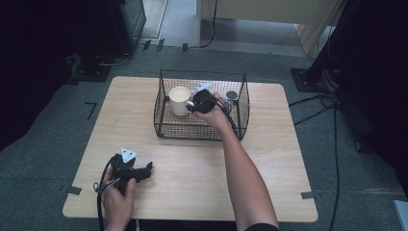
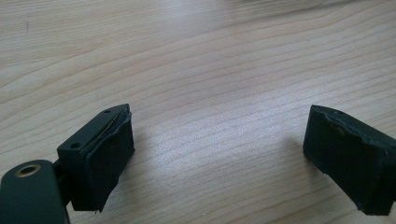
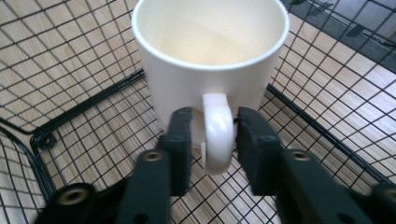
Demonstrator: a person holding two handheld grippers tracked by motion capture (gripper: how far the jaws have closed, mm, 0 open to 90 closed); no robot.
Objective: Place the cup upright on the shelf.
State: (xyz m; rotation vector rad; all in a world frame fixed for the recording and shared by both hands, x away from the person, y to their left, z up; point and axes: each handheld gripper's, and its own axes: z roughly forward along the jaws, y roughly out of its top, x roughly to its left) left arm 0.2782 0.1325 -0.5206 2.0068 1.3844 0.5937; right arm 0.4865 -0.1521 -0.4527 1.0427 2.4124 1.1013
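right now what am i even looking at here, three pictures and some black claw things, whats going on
A person sits at a wooden table holding a hand-held two-jaw gripper in each hand. The high view looks down from above; the other two come from cameras riding on each gripper.

The left gripper rests low over bare tabletop, jaws wide apart, nothing between them.

The right gripper reaches into a black wire basket. There stands a white mug, upright and empty. Its handle sits between the jaws, with small gaps showing on both sides, so the mug looks set down, not gripped. A small round thing lies at the basket's far right; I cannot tell what it is.
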